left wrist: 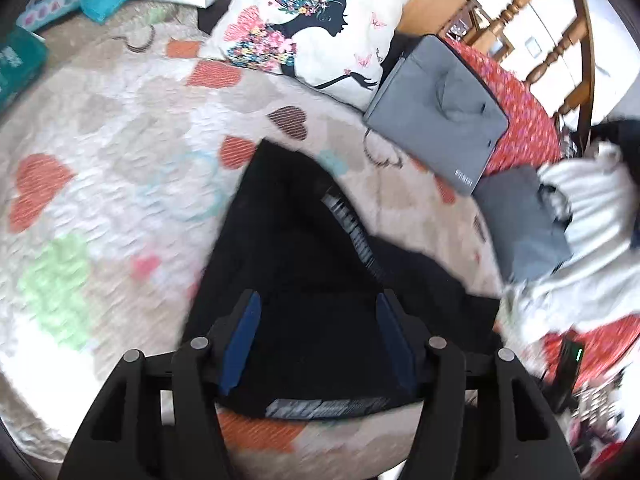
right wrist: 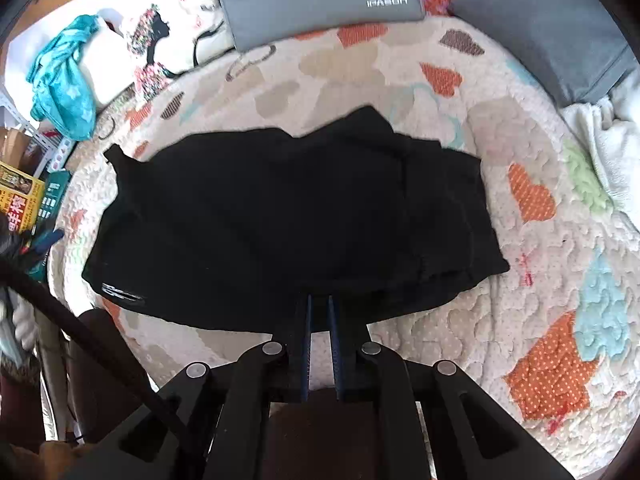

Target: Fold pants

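black pants (right wrist: 280, 220) lie mid-frame on the heart-patterned quilt (right wrist: 520, 320), already folded compact. our right tool (right wrist: 320, 308) pinches their near edge; our left tool (left wrist: 318, 332) hovers spread above them.

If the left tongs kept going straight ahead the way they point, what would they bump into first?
Probably the black pants: the open left tongs already straddle the cloth, which fills the path ahead, though depth is unclear.

Both wrist cameras look steeply down from close above the black pants (left wrist: 304, 264) — the left from one end, along their length; the right (right wrist: 280, 220) from the near long edge, across them. Both views share the grey case (left wrist: 436, 112) beyond the pants (right wrist: 320, 0).
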A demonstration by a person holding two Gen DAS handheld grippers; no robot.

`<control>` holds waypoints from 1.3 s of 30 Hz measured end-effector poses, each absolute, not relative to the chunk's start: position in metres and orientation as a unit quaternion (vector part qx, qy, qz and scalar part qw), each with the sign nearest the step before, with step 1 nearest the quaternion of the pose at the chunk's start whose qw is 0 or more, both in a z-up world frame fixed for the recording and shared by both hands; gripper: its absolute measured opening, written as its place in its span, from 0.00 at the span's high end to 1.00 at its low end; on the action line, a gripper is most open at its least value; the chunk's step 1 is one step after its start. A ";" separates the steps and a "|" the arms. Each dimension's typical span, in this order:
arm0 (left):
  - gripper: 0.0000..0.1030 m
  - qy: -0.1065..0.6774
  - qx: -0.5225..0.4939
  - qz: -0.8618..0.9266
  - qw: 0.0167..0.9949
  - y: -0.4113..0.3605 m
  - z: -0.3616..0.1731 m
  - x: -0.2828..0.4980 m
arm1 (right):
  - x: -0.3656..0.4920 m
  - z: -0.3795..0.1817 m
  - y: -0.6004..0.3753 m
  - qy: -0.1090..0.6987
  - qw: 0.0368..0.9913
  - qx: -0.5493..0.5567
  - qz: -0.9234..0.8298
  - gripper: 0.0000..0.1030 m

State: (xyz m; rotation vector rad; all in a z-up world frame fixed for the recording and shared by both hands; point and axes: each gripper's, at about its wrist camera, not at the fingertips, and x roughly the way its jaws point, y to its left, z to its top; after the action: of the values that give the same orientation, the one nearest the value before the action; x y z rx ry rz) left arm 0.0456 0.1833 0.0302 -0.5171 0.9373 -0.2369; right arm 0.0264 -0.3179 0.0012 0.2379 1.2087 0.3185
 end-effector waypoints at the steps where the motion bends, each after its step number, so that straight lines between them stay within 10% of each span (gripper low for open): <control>1: 0.42 0.450 -0.252 -0.107 0.850 0.179 0.029 0.059 | 0.025 0.004 -0.317 0.561 0.808 0.105 0.146 0.89; 12: 0.42 0.549 -0.209 0.026 0.809 0.138 -0.013 0.182 | 0.021 0.002 -0.334 0.543 0.818 0.140 0.128 0.87; 14: 0.60 0.567 -0.238 0.017 0.789 0.145 -0.027 0.184 | 0.020 0.000 -0.340 0.538 0.821 0.150 0.120 0.87; 15: 0.75 0.570 -0.259 0.010 0.780 0.150 -0.032 0.181 | 0.019 -0.001 -0.342 0.536 0.822 0.153 0.117 0.87; 32: 0.88 0.538 -0.373 -0.003 0.756 0.197 -0.057 0.030 | 0.018 -0.015 -0.383 0.516 0.813 0.255 0.085 0.86; 39: 0.88 0.521 -0.351 -0.013 0.778 0.194 -0.045 0.022 | 0.051 -0.010 -0.382 0.497 0.836 0.224 0.059 0.40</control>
State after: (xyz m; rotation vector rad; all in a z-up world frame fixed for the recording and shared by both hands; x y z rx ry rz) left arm 0.0216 0.1944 -0.0451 -0.7601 1.1257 -0.0274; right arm 0.0507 -0.3819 -0.0095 0.4752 1.0532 0.1239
